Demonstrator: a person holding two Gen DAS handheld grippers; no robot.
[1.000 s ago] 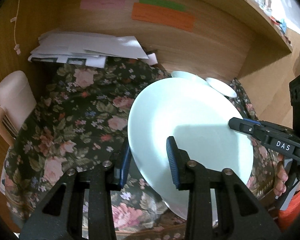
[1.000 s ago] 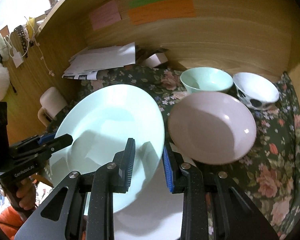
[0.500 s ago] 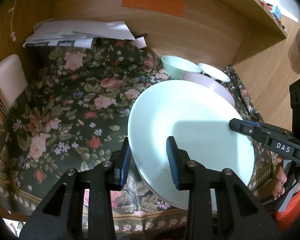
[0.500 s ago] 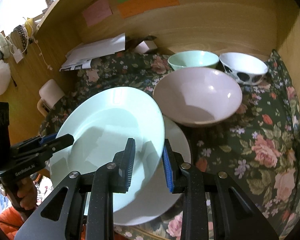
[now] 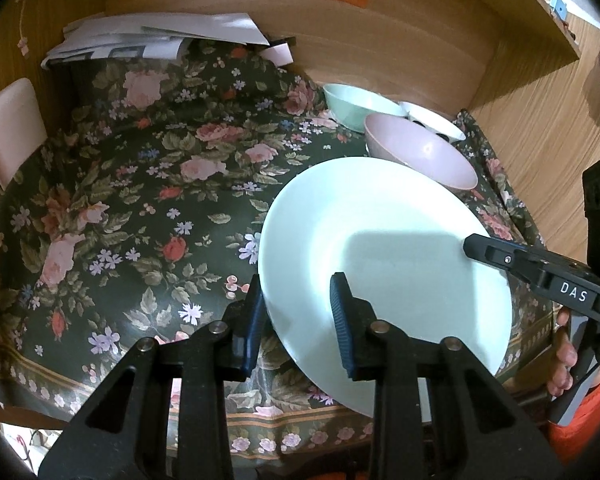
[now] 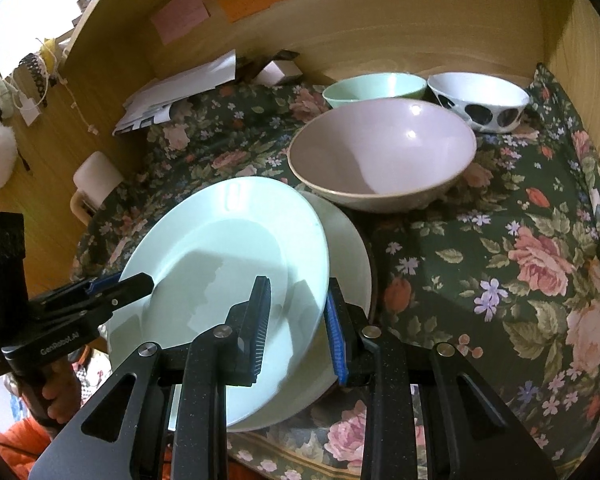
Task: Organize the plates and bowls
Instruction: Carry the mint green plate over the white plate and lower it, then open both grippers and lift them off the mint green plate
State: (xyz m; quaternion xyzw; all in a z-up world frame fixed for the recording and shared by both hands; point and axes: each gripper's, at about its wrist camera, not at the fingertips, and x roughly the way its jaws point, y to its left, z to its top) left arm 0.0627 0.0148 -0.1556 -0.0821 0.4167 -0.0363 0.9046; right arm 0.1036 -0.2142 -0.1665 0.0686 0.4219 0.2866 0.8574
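Counter [image 6: 520, 280]: floral cloth, wooden walls behind.
Bowls: pink bowl [image 6: 384, 156], green bowl [image 6: 374, 86], spotted bowl [image 6: 478, 100], all empty.
Mint plate [image 6: 228, 264]: tilted over white plate [image 6: 350, 264], at 7 o'clock from pink bowl.
Left tongs [image 5: 296, 320]: clamping plate's rim, just tightened.
Right tongs [image 6: 296, 328]: clenched on opposite rim.

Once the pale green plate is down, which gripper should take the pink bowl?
Right, probably: the right gripper, clamping the round pale green plate, has the large pink bowl just ahead; the left gripper holds the far rim.

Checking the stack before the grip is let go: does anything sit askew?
Yes. The mint plate, gripped at both rims, hangs tilted and off-centre over the white plate beneath, its left side past it. No chips or spills show.
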